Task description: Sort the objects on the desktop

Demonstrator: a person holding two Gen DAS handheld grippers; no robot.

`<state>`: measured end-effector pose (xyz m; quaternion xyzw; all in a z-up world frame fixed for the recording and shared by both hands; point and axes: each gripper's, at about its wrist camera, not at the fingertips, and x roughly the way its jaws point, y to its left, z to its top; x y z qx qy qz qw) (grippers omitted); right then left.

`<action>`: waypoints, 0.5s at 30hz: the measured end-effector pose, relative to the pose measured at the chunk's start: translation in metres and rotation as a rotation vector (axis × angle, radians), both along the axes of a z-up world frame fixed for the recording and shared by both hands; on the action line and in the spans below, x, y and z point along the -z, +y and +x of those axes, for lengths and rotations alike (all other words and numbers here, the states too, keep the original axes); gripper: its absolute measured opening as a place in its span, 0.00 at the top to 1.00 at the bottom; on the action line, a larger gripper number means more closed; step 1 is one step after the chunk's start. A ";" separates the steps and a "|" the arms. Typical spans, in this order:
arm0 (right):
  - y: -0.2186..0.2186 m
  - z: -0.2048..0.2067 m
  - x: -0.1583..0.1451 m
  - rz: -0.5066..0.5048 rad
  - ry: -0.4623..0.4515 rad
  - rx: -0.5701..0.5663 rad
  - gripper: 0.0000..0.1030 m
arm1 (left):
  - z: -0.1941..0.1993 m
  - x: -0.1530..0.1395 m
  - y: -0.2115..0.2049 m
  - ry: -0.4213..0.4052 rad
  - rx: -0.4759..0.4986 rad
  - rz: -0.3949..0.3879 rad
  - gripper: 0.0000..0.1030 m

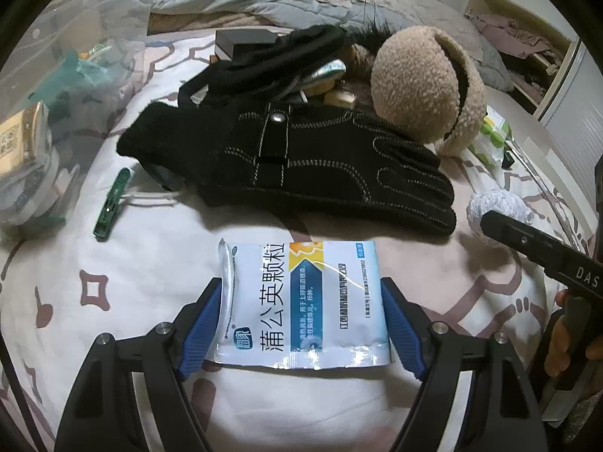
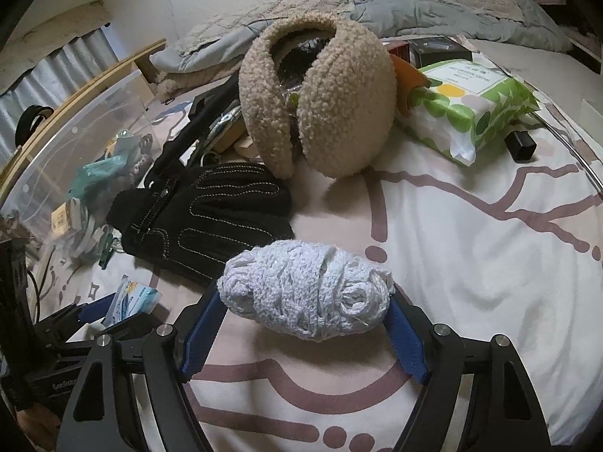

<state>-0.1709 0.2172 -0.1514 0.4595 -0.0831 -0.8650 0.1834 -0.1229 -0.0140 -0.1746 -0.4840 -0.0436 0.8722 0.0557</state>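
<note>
While the left gripper (image 1: 301,301) is clamping a white-and-blue medicine sachet (image 1: 301,301) by its two side edges, the blue pads (image 1: 203,324) are pressing on it and the packet is sitting just above a patterned bedsheet (image 1: 113,271). Just beyond the sachet a black stitched glove (image 1: 301,165) is lying flat, with beige fleece earmuffs (image 1: 422,86) standing behind it and a green clip (image 1: 111,205) lying off to its left, near a clear plastic bin (image 1: 41,120). Beside it, the right gripper (image 2: 307,293) is grasping a pale bundle of white yarn (image 2: 307,293) between its pads, close over the sheet. Farther out, a green-patterned tissue pack (image 2: 471,105) is resting to the right of the earmuffs.
</note>
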 end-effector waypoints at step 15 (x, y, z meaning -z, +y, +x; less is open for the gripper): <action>0.010 0.010 -0.024 -0.060 0.070 -0.015 0.22 | 0.010 -0.038 -0.009 0.128 -0.015 0.015 0.22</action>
